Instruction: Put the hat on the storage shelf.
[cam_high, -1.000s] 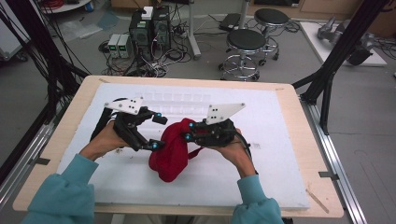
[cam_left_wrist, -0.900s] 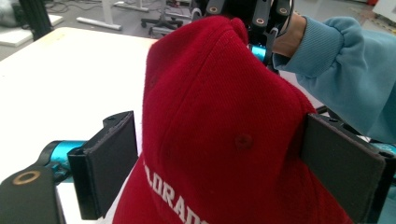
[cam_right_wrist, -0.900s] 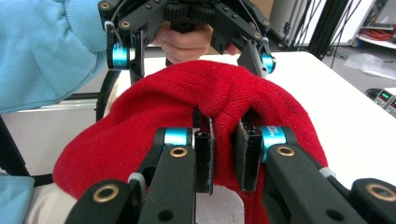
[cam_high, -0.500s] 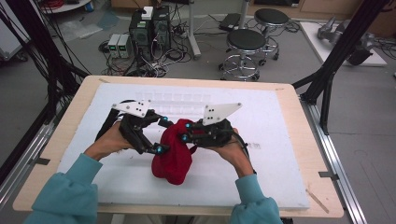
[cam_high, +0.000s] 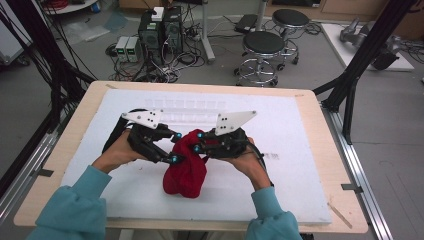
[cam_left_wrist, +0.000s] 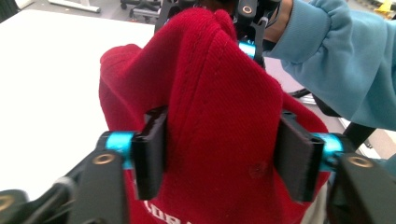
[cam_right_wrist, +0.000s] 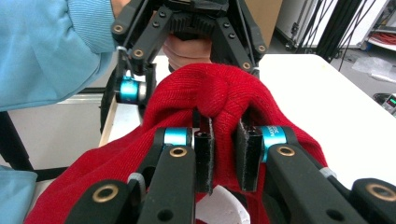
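Note:
A red knit hat (cam_high: 187, 172) hangs bunched over the white foam board (cam_high: 300, 130), its lower end resting on the board. My right gripper (cam_high: 198, 142) is shut on a fold at the hat's top; in the right gripper view the pads (cam_right_wrist: 204, 154) pinch the red knit hat (cam_right_wrist: 210, 88) tightly. My left gripper (cam_high: 176, 147) comes in from the left, facing the right one. Its jaws have just been closing, and the hat (cam_left_wrist: 210, 93) fills the gap of the left gripper (cam_left_wrist: 222, 158), with both pads (cam_left_wrist: 150, 156) against the fabric.
The board lies on a wooden table (cam_high: 75, 125) with metal rails along its sides. Beyond the far edge stand two stools (cam_high: 263, 45) and computer boxes with cables (cam_high: 160, 25). Black frame posts (cam_high: 355, 75) rise at the right.
The left gripper moved right from beside the hat to straddle it, and its jaws narrowed onto the fabric. The hat now hangs more upright. The right gripper kept its place and grip.

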